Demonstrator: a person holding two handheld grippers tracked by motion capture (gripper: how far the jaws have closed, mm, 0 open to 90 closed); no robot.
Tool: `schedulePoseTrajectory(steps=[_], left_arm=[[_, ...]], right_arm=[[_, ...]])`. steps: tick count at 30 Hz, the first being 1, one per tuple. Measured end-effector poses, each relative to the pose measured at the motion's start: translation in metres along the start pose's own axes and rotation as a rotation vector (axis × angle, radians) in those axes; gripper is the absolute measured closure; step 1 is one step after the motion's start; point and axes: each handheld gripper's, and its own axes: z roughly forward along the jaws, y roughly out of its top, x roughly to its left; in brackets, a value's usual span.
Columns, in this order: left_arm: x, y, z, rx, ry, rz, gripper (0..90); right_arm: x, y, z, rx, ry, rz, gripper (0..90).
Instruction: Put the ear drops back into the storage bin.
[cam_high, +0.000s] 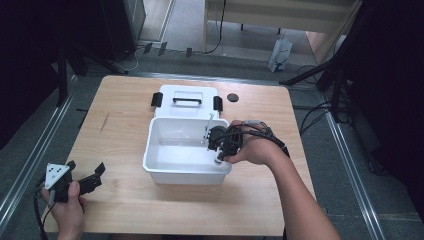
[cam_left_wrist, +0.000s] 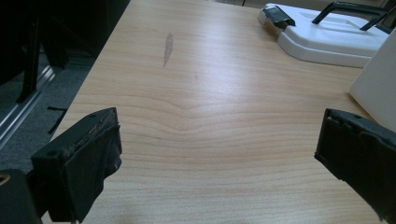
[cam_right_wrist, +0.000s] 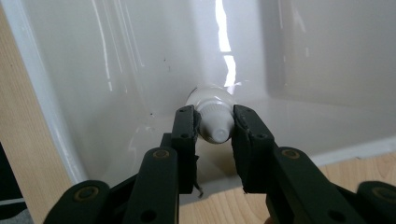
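- High view: the white bin (cam_high: 165, 167) stands open at table centre, with its lid (cam_high: 186, 102) lying flat at the bin's 12 o'clock, handle up. A small black disc (cam_high: 232, 97) lies on the table (cam_high: 120, 140) at the lid's 3 o'clock.
- High view: the right gripper (cam_high: 220, 150) reaches over the bin's 3 o'clock rim and points down into the interior. The left gripper (cam_high: 85, 175) is parked near the table's 7 o'clock corner, well apart from the bin.
- Left gripper view: both jaws stand wide apart with bare wood between them; this claw holds nothing. The lid's corner shows at 1 o'clock and the bin wall at 3 o'clock.
- Right gripper view: the jaws are closed to a narrow gap and clamp the neck of a small white tube (cam_right_wrist: 214, 119), cap end toward the camera. The tube's far end sits at or near the bin floor close to a wall; contact with the floor cannot be confirmed.
- Step in hand, as judged: placing the tube inside the bin, or lifting it out; the direction cannot be determined from these views.
- Next move, if placing: lower until the tube rests on the floor, open the jaws, then withdraw straight up clear of the rim. The lid then needs both claws.
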Motion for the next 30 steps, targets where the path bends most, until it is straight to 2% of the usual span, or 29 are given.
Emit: schedulePoseTrajectory(steps=[7, 12, 22, 27, 28, 30], left_arm=[[0.000, 0.000, 0.000, 0.001, -0.001, 0.004, 0.9], [0.000, 0.000, 0.000, 0.002, -0.002, 0.005, 0.9], [0.000, 0.000, 0.000, 0.003, -0.002, 0.005, 0.9], [0.000, 0.000, 0.000, 0.003, -0.005, 0.005, 0.9], [0.000, 0.000, 0.000, 0.002, -0.006, 0.005, 0.9], [0.000, 0.000, 0.000, 0.002, -0.006, 0.005, 0.9]], right_arm=[[0.003, 0.001, 0.018, 0.033, 0.025, -0.052, 71.9], [0.005, 0.002, 0.028, 0.056, 0.026, -0.059, 71.8], [0.005, 0.004, 0.034, 0.078, 0.033, -0.078, 71.8], [0.006, 0.004, 0.035, 0.092, 0.038, -0.072, 71.8], [0.005, 0.005, 0.036, 0.083, 0.040, -0.089, 71.8], [0.006, 0.005, 0.036, 0.096, 0.038, -0.075, 71.8]])
